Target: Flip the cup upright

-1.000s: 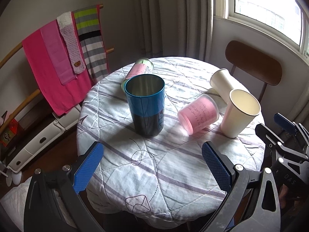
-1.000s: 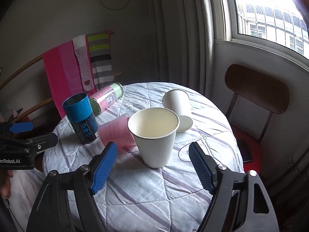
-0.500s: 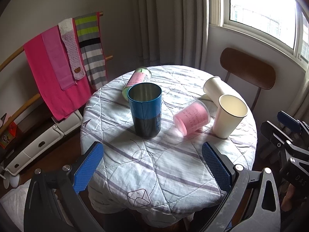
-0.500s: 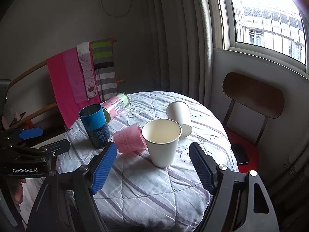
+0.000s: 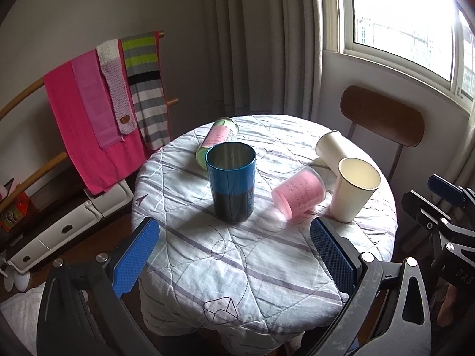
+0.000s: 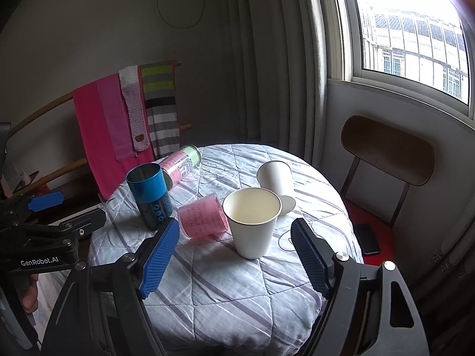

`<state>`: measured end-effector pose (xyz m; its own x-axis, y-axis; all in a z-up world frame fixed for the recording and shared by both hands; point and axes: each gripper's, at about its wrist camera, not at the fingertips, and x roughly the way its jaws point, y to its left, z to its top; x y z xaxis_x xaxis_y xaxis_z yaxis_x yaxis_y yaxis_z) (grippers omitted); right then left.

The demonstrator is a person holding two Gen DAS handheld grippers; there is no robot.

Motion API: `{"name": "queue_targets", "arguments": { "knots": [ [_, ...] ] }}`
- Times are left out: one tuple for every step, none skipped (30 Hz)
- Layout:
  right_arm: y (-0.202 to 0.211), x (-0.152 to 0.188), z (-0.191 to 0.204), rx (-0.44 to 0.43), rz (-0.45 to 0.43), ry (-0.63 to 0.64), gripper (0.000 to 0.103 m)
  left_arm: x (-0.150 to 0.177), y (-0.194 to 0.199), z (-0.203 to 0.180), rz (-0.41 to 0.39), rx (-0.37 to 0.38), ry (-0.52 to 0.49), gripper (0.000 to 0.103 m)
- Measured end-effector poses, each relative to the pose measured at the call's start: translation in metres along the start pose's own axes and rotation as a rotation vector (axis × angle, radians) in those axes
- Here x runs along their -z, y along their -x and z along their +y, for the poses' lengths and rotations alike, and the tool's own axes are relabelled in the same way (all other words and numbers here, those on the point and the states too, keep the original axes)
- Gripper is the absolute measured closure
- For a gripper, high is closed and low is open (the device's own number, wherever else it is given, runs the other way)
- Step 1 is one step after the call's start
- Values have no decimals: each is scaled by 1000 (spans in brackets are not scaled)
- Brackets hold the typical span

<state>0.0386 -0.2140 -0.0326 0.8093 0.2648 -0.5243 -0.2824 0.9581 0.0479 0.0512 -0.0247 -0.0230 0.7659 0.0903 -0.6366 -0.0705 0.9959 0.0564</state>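
Looking past your two grippers, the largest thing is the round bench (image 5: 267, 267), covered by a quilted white cloth with purple stripes. Behind it a wooden rack holds a pink towel (image 5: 89, 124) and a striped scarf (image 5: 145, 89); a brown-backed chair (image 5: 383, 115) stands under the window (image 5: 400, 23), a dark phone (image 6: 366, 238) on its red seat.

Your left gripper (image 5: 234, 264) hangs above the near edge of the bench, jaws spread wide, nothing between them, touching nothing. Your right gripper (image 6: 234, 264) is likewise spread wide and empty, framing the upright paper cup (image 6: 252, 225) from above without contact.

On the bench, largest first:
- blue metal tumbler (image 5: 231, 181), upright, mouth up, near centre.
- green-lidded jar (image 5: 218, 139) with pink label, lying on its side just behind the tumbler; whether they touch, cannot tell.
- upright paper cup, standing at the right side of the bench.
- second paper cup (image 5: 329, 148), lying on its side behind the upright one; in the left wrist view the two appear to touch.
- pink plastic cup (image 5: 298, 197), on its side between tumbler and upright paper cup, mouth towards the near left.
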Motion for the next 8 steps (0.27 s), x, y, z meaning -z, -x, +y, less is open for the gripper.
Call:
{"name": "queue_targets", "arguments": {
  "knots": [
    [-1, 0, 0, 2, 2, 1, 24, 0, 0, 1, -3, -2, 3, 0],
    [-1, 0, 0, 5, 3, 0, 24, -1, 0, 1, -4, 3, 0, 0],
    [-1, 0, 0, 6, 5, -2, 24, -1, 1, 1, -7, 2, -3, 0],
    [-2, 0, -1, 5, 6, -3, 24, -1, 2, 1, -14, -1, -3, 0],
    [-2, 0, -1, 7, 7, -5, 24, -2, 3, 0, -21, -1, -7, 0],
    [-2, 0, -1, 7, 6, -4, 24, -2, 3, -1, -24, -2, -9, 0],
    [-2, 0, -1, 6, 7, -4, 24, -3, 4, -1, -29, -3, -8, 0],
    [-2, 0, 0, 6, 7, -2, 24, -4, 6, -1, -38, -5, -9, 0]
  ]
}}
